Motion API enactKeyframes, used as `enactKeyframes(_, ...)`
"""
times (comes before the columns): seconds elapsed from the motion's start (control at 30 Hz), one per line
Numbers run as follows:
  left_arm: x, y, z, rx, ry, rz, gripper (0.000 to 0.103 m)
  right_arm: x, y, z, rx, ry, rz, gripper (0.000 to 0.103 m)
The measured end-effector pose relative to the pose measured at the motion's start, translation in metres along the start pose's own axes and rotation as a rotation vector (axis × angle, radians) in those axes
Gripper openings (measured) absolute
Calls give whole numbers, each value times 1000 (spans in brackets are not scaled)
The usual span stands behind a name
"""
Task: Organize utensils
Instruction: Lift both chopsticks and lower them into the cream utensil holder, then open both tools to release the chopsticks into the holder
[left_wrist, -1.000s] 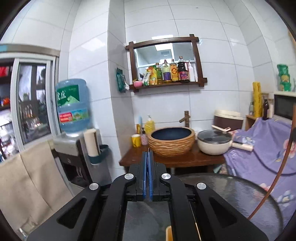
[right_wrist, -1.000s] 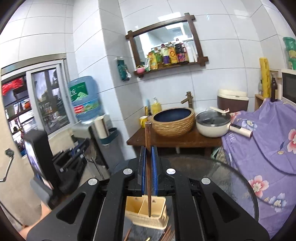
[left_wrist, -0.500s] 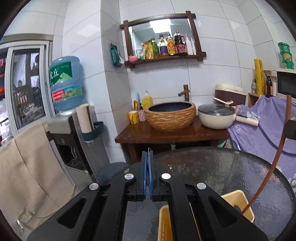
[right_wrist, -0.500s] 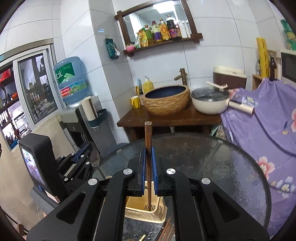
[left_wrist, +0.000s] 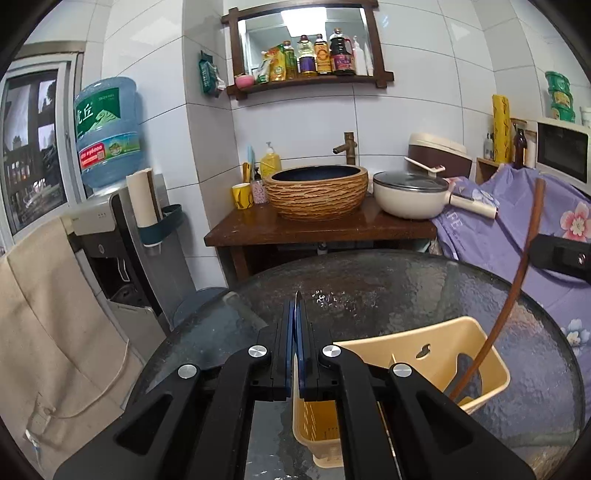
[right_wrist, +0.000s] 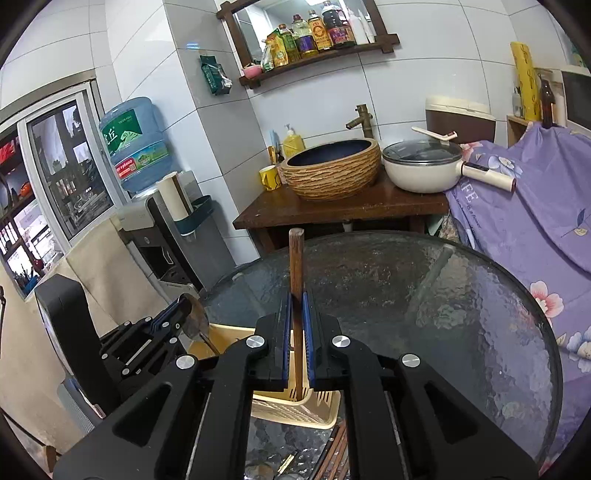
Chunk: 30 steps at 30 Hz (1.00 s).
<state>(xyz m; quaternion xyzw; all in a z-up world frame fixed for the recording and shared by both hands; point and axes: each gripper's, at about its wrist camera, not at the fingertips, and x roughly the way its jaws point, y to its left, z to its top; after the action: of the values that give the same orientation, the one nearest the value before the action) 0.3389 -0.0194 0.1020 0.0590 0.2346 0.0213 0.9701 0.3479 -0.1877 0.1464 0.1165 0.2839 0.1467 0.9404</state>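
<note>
The right gripper (right_wrist: 296, 300) has its jaws clenched on a wooden stick (right_wrist: 296, 258) that stands nearly upright, its lower end down inside the yellow basket (right_wrist: 295, 410) on the glass desk (right_wrist: 424, 295). The left gripper (right_wrist: 181, 302) is clenched on a metal spoon (right_wrist: 194, 318), bowl up, with its handle slanting down towards the same basket.

Both pieces look about ready to drop in. To do it well, each should probably go lower until its end rests on the basket floor, and only then should the jaws part, one at a time, so nothing tips over the rim. The hands should then lift straight up so that neither handle is knocked. The two handles come in from opposite sides and may cross, so separate compartments would be the safer choice.

From the left wrist, the spoon shows only as a thin edge between the jaws. The basket floor is covered by the gripper bodies in both views, so which compartment takes which piece cannot be told. The stick's lower end is hidden. The loose sticks (right_wrist: 334, 454) on the desk near the bottom edge are cut off.
</note>
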Motion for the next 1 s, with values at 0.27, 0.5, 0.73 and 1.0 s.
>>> enactKeyframes(0.27,-6,-2,-2,-5,7,-29,10,2,-3,-8,-10,13,-4,15)
enactKeyframes(0.5,-36,20,-16,-121,-13,-82,75,-16,-9,-38,-24,12,-17,45)
enactKeyframes(0.73,-58,38,-63,-129,100,-145,84,-15,-35,-110,-9,174,-51,45)
enactKeyframes(1.0,-54,38,-139,-65,263,-147,74,-6,-50,-178,-8,308,-73,45)
